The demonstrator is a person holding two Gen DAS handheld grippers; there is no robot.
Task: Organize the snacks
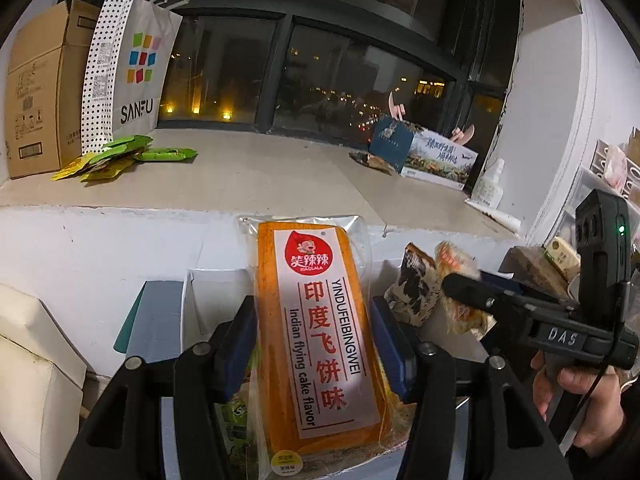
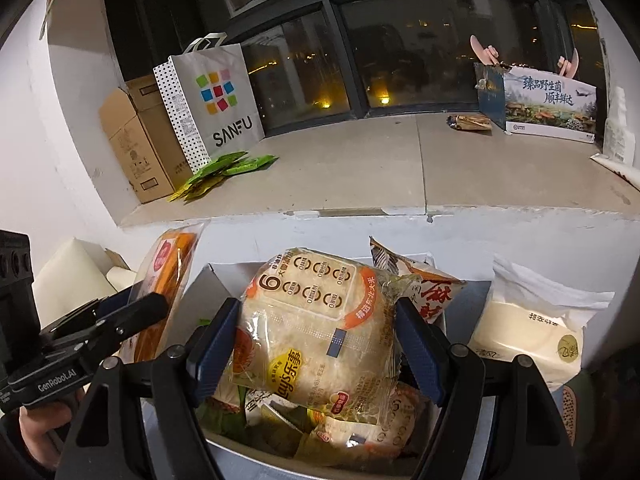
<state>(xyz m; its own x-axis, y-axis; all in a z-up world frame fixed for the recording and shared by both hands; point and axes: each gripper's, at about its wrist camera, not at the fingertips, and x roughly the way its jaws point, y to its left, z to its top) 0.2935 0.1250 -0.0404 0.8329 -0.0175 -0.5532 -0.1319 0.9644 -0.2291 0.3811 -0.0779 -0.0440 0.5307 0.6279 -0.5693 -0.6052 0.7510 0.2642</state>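
Left tongs [image 1: 316, 336] clamped on orange flatbread-flavour pack [image 1: 320, 332], held upright above white box [image 1: 216, 280]. Right tongs [image 2: 316, 344] gripped round rice-cracker bag [image 2: 316, 328], lifted over same box [image 2: 224, 280], still stuffed with loose packets [image 2: 344, 432]. Beside it, brown-white snack bag [image 2: 424, 280] and white tissue pack [image 2: 532, 332] waiting. Further off, on window ledge [image 2: 360, 168], green sachets [image 2: 224, 168] heaped by SANFU bag [image 2: 216, 100]; one brown packet [image 2: 470, 122] near gift box [image 2: 548, 100]. Judged early-to-middle: two items in hand, bulk unsorted.
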